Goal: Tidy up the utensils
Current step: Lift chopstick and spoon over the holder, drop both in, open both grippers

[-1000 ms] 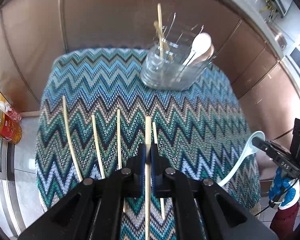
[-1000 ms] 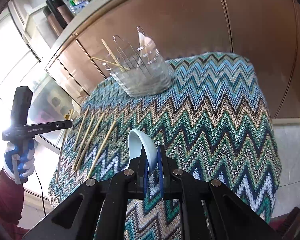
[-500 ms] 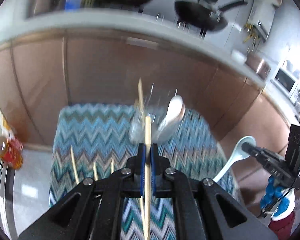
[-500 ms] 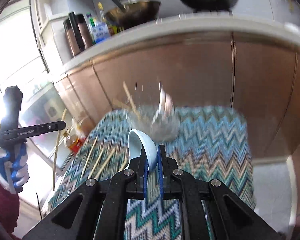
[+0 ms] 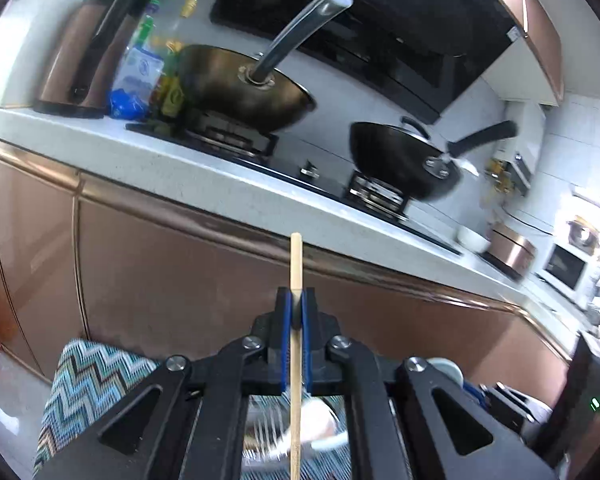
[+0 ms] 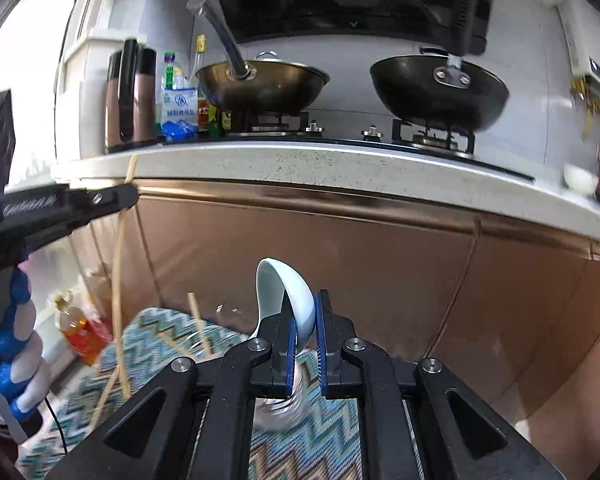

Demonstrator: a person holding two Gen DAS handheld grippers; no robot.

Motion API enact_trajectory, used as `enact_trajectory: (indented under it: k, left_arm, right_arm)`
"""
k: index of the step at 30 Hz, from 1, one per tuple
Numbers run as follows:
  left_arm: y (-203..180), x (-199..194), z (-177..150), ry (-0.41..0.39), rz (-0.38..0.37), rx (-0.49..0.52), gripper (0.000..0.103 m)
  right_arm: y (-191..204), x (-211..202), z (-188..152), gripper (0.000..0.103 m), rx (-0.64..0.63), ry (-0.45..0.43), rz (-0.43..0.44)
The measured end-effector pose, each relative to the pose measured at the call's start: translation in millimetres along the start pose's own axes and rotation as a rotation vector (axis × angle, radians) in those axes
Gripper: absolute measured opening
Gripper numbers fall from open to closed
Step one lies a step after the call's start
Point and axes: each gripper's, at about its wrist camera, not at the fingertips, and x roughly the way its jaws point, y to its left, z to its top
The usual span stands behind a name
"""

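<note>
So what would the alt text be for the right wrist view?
The right gripper is shut on a pale blue ceramic spoon, held above a zigzag-patterned cloth. At left, the left gripper holds a wooden chopstick; behind, two woks sit on a stove.

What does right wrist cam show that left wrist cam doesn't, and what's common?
Right wrist only: the right gripper shut on the pale blue spoon, the gloved hand holding the left gripper from the side, and an orange bottle on the floor.

Left wrist only: the left gripper head-on, shut on a chopstick, and a microwave far right.

Both: the two woks on the stove, the copper cabinets, and the zigzag cloth.
</note>
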Motion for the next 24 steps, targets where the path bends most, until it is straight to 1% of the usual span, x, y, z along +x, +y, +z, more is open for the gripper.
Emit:
enact_trajectory:
  k: [5, 8, 13, 15, 18, 20, 21, 23, 24]
  left_arm:
    - [6.0, 44.8, -15.4, -0.036, 0.061, 0.02, 0.004]
    - [12.4, 64.0, -29.2, -0.059, 0.098, 0.031, 0.005]
    - [21.9, 78.3, -56.8, -0.078, 0.144, 0.049, 0.004]
    - [27.6, 80.4, -65.1, -0.078, 0.151, 0.044, 0.006]
    - [31.7, 77.3, -70.5, -0.07, 0.155, 0.039, 0.006]
    - [32.0, 70.9, -71.1, -0.073, 0.152, 0.039, 0.013]
    - [32.1, 65.4, -70.3, -0.08, 0.151, 0.039, 0.014]
    - [31.9, 55.7, -67.2, -0.09, 0.151, 0.037, 0.021]
    - [31.3, 48.5, -64.3, -0.095, 0.155, 0.039, 0.022]
  right_arm:
    - [9.0, 32.8, -10.9, 0.008, -0.075, 0.004, -0.031]
    - [14.2, 47.0, -19.3, 0.008, -0.108, 0.002, -0.038]
    - [20.1, 65.2, -39.4, 0.009, -0.141, 0.021, -0.045]
    - [20.7, 70.4, -47.2, 0.009, -0.135, 0.037, -0.033]
    - [26.3, 72.1, -55.4, 0.012, -0.145, 0.044, -0.01]
    - [29.6, 68.2, -58.2, 0.019, -0.149, 0.039, -0.003]
    - [30.3, 66.2, -59.0, 0.02, -0.146, 0.037, -0.004]
    - [30.4, 60.6, -58.7, 0.023, -0.139, 0.033, -0.006]
    - [30.0, 55.3, -58.2, 0.024, -0.135, 0.025, -0.008]
